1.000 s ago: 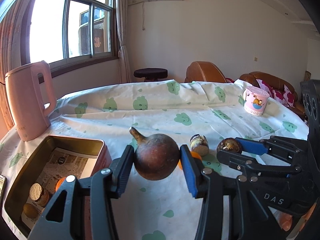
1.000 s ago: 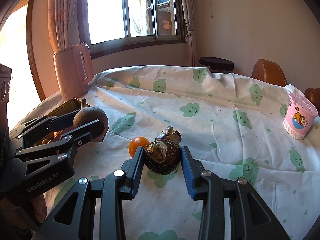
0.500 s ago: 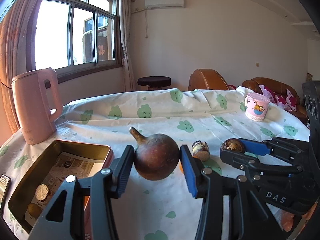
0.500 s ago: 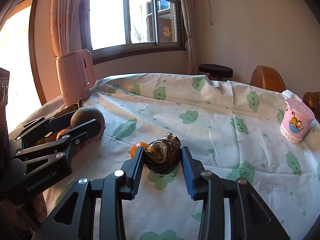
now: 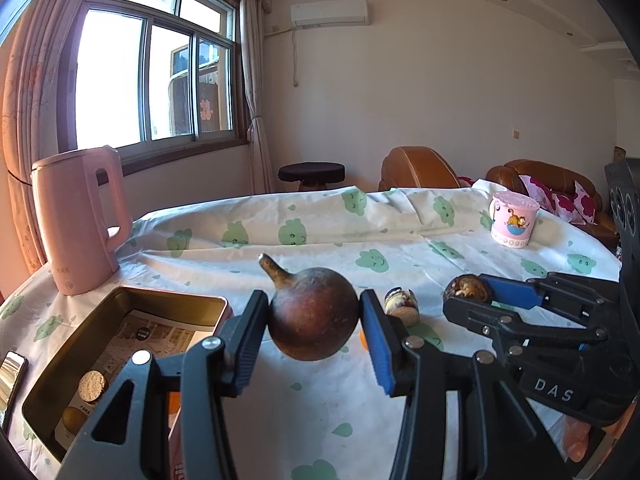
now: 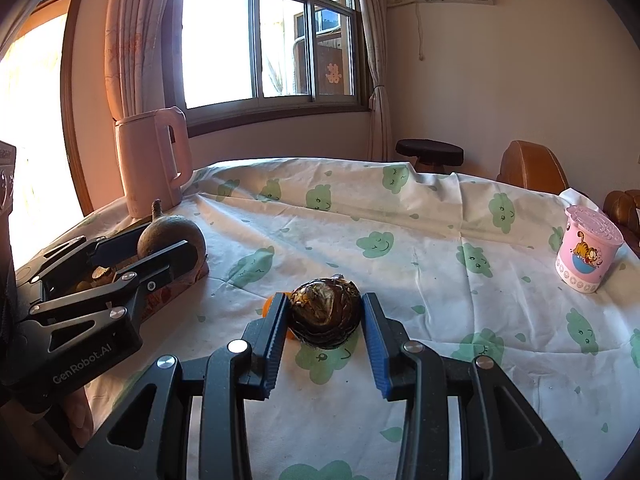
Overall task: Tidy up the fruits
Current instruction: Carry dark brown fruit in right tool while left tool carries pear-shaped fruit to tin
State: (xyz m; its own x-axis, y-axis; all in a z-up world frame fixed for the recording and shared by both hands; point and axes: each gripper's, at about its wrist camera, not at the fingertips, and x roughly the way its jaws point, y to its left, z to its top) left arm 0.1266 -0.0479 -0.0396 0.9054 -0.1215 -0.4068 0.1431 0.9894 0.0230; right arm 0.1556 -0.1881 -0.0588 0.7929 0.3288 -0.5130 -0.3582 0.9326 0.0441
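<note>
My left gripper (image 5: 314, 326) is shut on a round brown fruit with a curved stem (image 5: 312, 312) and holds it above the tablecloth, just right of the metal tin (image 5: 120, 312). It also shows in the right wrist view (image 6: 170, 236). My right gripper (image 6: 325, 320) is shut on a dark scaly bulb-like fruit (image 6: 325, 312), held over the cloth; the same fruit shows in the left wrist view (image 5: 466, 288). A small orange (image 6: 269, 304) lies on the cloth behind the right gripper's left finger. A short brown and white piece (image 5: 402, 306) lies on the cloth between the grippers.
The tin holds a paper liner and a few small round pieces (image 5: 93, 385). A pink kettle (image 5: 78, 220) stands behind the tin. A pink cartoon cup (image 5: 513, 220) stands at the far right of the table. A phone (image 5: 10, 376) lies at the left edge.
Both grippers have risen with their fruits still held; the table and tin sit lower in both views. The grip on each fruit is unchanged.
</note>
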